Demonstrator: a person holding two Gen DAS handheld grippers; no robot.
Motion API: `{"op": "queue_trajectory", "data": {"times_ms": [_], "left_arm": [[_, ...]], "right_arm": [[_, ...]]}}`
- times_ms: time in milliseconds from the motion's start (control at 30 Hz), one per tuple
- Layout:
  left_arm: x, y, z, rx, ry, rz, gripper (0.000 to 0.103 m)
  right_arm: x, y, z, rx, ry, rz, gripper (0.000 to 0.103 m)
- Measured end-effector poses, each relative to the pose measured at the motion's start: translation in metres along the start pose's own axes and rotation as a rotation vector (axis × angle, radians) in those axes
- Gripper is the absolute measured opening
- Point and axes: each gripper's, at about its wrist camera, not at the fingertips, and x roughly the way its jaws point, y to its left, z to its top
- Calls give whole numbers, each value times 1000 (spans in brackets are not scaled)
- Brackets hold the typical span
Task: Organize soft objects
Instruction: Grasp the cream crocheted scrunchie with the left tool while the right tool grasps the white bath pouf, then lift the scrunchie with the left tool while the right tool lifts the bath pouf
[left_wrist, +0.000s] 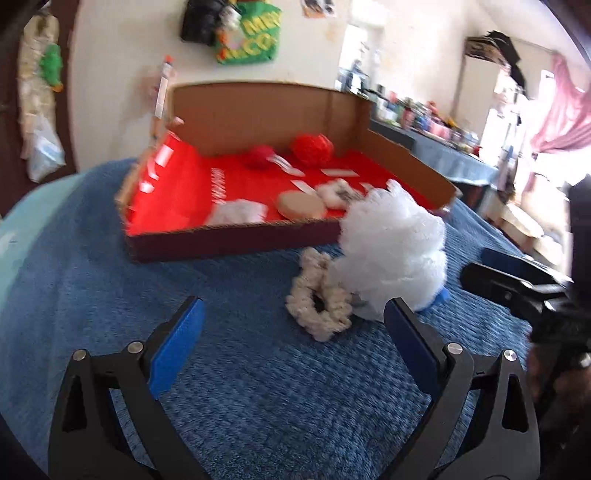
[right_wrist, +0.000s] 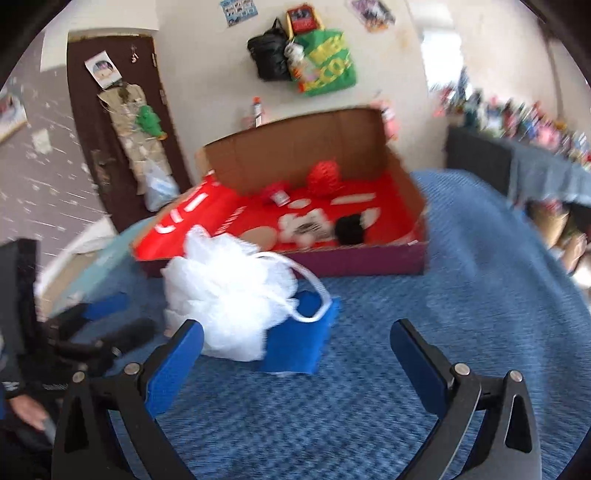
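A blue blanket (right_wrist: 461, 295) carries a cardboard box (right_wrist: 362, 258), its blurred contents hard to identify. A white bath puff (right_wrist: 225, 295) half-hides a blue sponge (right_wrist: 299, 343). Left gripper (left_wrist: 293, 332) and right gripper (right_wrist: 297, 350) hover spread, empty.

Blue sponge (right_wrist: 299, 343) half under loofah (right_wrist: 225, 295)

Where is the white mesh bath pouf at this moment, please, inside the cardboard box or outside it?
Outside. The white mesh pouf sits on the blue blanket in front of the cardboard box, leaning on a blue sponge.
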Motion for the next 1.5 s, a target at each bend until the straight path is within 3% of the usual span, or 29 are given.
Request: {"op": "queue_trajectory", "data": {"times_ms": [133,200,333,367,433,467,500,667,867,1067,1367,1433,1467,1500], "left_arm": [[7,-2,6,68,51,-23,94],[11,-5,9,115,67,-28,81],[30,-9,14,156,136,-87,73],[33,-10,14,162,145,-100,67],[41,-12,15,167,172,-147,46],[44,-12,15,165,182,-176,37],[47,-12,14,162,197,-194,34],[39,-10,16,147,172,-203,26],[14,-8,27,152,95,-194,24],[9,-7,27,158,82,-188,23],[17,1,-4,149,145,-189,26],[16,1,-5,150,143,-189,41],[17,1,-4,146,143,-194,70],[16,1,-3,143,141,-195,85]], "right_arm": [[15,3,9,-2,49,66,103],[21,7,13,-12,65,98,103],[40,11,24,-12,109,163,103],[47,12,25,-7,131,181,103],[61,11,25,16,177,218,90],[64,9,25,39,181,256,67],[65,6,24,71,191,314,55],[46,9,26,60,136,341,48],[2,7,35,46,11,301,46],[-20,1,38,32,-38,228,46],[-13,-15,8,-3,55,67,52],[-11,-20,3,3,70,54,59],[-11,-21,2,5,68,48,64],[-12,-23,1,5,65,38,73]]}}
